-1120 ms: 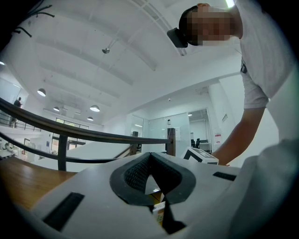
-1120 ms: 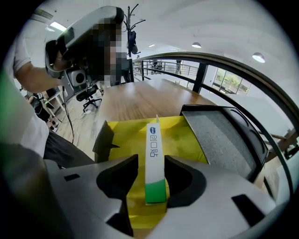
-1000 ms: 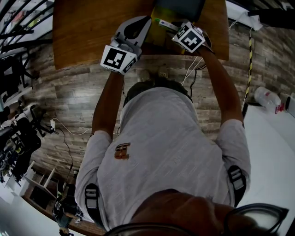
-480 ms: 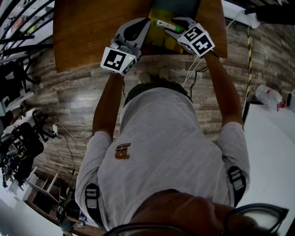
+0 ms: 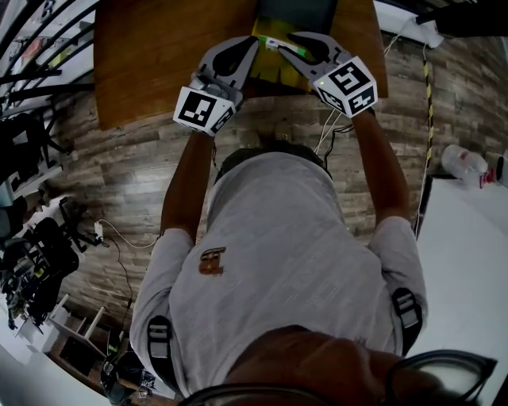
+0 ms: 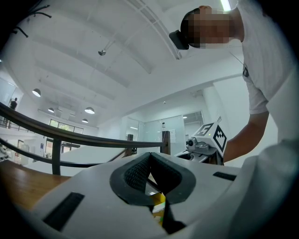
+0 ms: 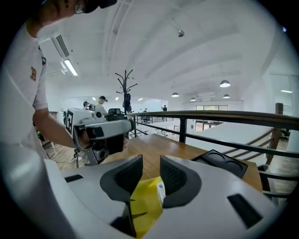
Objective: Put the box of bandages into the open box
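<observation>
R tool [image 7: 150, 172]: over bench [image 5: 151, 55] near edge. Jaws have just been closing, now pinching box of bandages [image 7: 145, 203] low between the pads.
Change: vs a sec ago my R tool has come up and back toward me, taking it along. Looks lifted off, so pick prob. done.
L tool [image 6: 150, 161]: just beside, tips pressed together, nothing seen nipped.
Open box [image 5: 298, 11]: dark, at far edge. Prob. the drop spot; carry not yet done.
</observation>
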The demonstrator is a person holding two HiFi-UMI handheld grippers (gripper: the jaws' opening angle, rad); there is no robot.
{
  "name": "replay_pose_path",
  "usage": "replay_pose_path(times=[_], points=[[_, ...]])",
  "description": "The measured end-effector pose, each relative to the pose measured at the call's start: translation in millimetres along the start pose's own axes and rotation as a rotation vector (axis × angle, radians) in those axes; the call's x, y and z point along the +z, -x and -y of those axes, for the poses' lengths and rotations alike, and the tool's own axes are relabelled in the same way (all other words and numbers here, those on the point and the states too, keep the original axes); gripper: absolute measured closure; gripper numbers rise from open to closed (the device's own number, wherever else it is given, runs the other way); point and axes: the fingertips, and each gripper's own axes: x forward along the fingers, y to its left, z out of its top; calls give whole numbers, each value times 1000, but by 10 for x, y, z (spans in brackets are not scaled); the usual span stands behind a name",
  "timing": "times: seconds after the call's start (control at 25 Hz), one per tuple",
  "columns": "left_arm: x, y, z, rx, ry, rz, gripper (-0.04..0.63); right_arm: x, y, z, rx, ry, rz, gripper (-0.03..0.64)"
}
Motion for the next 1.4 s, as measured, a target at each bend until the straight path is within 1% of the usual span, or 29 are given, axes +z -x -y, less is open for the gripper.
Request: replay_pose_path(times=[0.32,0.6,0.88,1.4], points=[[140,14,129,-14,-2,23,577,295,255,-59,-33,-42,155,531],[228,41,248,-33,-3,38,576,457,399,-179,-32,-49,252,551],[267,55,382,-52,-4,47,577,504,551,-303,-24,-71,334,560],[422,107,522,-79,-4,76,576,693,747,-507,-36,-56,423,571]])
